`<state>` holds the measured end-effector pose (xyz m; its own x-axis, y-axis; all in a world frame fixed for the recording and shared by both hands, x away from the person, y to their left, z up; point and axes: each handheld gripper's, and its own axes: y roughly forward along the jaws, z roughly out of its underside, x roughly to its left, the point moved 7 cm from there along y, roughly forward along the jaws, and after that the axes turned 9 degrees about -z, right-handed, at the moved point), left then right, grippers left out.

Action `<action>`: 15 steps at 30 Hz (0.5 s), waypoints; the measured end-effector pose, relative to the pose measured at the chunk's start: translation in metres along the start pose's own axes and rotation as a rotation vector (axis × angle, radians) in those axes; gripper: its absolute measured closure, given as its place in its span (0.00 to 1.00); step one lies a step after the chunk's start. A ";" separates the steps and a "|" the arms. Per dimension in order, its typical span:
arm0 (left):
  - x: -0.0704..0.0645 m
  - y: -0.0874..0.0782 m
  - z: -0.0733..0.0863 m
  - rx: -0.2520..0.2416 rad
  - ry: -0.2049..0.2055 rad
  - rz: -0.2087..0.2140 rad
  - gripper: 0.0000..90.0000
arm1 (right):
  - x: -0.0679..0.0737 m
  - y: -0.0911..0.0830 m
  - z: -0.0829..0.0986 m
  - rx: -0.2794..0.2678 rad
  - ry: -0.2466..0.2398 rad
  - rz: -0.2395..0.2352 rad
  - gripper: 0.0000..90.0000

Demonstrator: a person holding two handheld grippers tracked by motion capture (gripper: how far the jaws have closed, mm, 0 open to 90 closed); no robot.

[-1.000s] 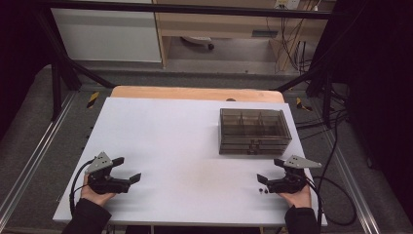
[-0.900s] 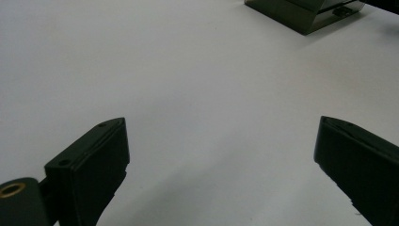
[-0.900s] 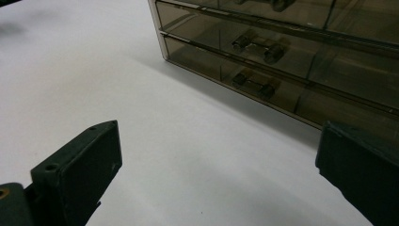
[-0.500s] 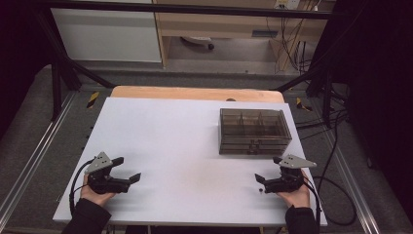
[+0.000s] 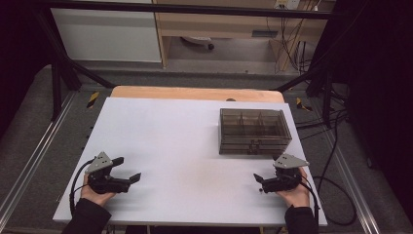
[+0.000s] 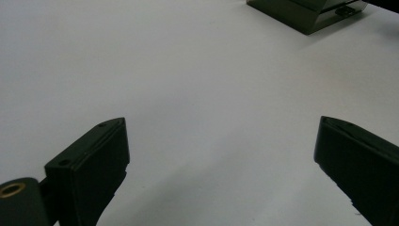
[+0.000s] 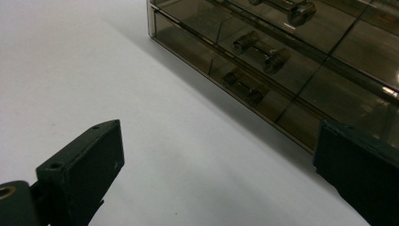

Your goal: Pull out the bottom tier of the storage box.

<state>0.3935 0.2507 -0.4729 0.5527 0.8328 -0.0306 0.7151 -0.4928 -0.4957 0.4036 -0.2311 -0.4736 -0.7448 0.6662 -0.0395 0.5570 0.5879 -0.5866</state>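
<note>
A smoky see-through drawer box (image 5: pixel 254 130) stands on the white table top (image 5: pixel 180 136), right of centre. My right gripper (image 5: pixel 258 183) rests near the front edge, just in front of the box, open and empty. In the right gripper view its jaws (image 7: pixel 216 165) stand wide apart, and the drawer box (image 7: pixel 291 61) lies close ahead with round drawer knobs (image 7: pixel 256 47) on its front. My left gripper (image 5: pixel 127 168) sits at the front left, open and empty. The left gripper view has the same gripper (image 6: pixel 221 155) over bare table, with the drawer box (image 6: pixel 306 12) far off at the top right.
A wooden strip (image 5: pixel 195 92) runs along the table's far edge. Metal rails (image 5: pixel 29 161) flank both sides. Cables (image 5: pixel 336 185) trail on the floor at the right. White surface stretches between the two grippers and across the left half.
My right gripper has edged slightly to the left along the front edge. The left gripper has hardly moved, and both remain open.
</note>
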 end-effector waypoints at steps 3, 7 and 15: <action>0.000 0.000 0.000 0.002 0.001 0.000 0.04 | -0.001 0.000 -0.001 0.014 -0.022 0.014 0.04; 0.000 0.000 0.000 -0.001 0.000 0.000 0.04 | -0.001 0.002 -0.001 0.035 -0.055 0.035 0.05; 0.000 0.000 0.000 0.001 0.001 -0.001 0.04 | -0.003 0.004 -0.002 0.076 -0.144 0.082 0.07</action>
<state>0.3937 0.2509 -0.4731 0.5523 0.8331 -0.0294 0.7151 -0.4916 -0.4970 0.4091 -0.2301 -0.4744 -0.7457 0.6349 -0.2021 0.5931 0.4943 -0.6355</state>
